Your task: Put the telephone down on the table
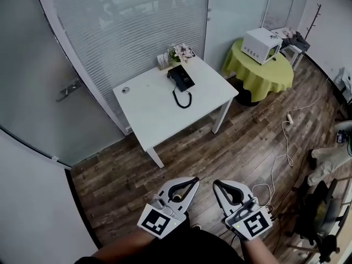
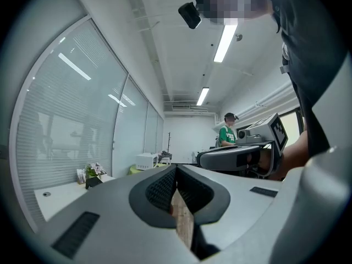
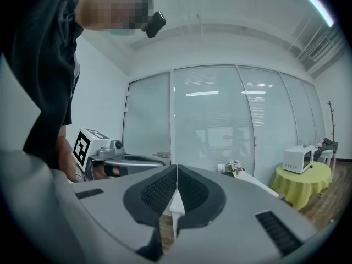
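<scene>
A black telephone (image 1: 181, 77) with a coiled cord (image 1: 182, 99) lies on the white table (image 1: 154, 109), near its far edge beside the glass wall. Both grippers hover low over the wooden floor, well short of the table. My left gripper (image 1: 194, 179) is shut with nothing between its jaws, and my right gripper (image 1: 215, 182) is shut and empty too. In the left gripper view the jaws (image 2: 176, 172) meet tip to tip; the right gripper view shows the same at its tips (image 3: 176, 172). The telephone is too small to make out in either gripper view.
A flower pot (image 1: 180, 53) and a small card stand behind the telephone. A round table with a yellow-green cloth (image 1: 258, 70) carries a white microwave (image 1: 262, 44). A white cable (image 1: 280, 147) trails over the floor at right, near a dark chair (image 1: 319, 213). A person in green (image 2: 225, 133) stands far off.
</scene>
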Demonstrator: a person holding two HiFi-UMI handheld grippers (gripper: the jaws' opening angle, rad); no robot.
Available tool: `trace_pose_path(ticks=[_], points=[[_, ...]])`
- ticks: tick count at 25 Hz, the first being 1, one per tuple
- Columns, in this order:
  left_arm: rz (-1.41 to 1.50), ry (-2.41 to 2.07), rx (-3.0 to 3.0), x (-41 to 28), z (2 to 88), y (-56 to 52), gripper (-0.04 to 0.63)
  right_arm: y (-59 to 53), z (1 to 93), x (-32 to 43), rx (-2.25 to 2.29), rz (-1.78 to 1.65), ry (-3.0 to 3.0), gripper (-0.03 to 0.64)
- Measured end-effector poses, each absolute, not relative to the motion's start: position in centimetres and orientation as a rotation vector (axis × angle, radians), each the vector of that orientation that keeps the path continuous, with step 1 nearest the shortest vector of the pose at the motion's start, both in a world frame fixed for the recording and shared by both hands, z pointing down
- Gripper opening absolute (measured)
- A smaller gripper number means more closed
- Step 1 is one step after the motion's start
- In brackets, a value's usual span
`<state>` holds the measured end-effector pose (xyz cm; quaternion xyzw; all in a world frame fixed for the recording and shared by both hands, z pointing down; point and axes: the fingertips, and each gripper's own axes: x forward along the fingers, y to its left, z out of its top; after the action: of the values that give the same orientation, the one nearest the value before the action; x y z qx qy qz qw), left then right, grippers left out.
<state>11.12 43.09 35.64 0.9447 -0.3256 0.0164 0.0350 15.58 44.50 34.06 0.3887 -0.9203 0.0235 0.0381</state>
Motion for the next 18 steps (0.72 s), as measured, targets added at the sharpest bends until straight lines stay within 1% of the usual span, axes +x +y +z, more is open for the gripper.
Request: trace_pose_path(ticks=[9, 18], points=[[0.04, -0.951, 2.915, 9.0, 35.8, 35.4, 0.009, 36.6, 34.3, 14.1, 1.26, 0.116, -2.803, 0.023], [0.051, -0.925, 2.925, 8.2, 36.2, 29.9, 0.009, 31.4, 34.4, 14.0, 1.289, 0.091, -2.788, 0.021]])
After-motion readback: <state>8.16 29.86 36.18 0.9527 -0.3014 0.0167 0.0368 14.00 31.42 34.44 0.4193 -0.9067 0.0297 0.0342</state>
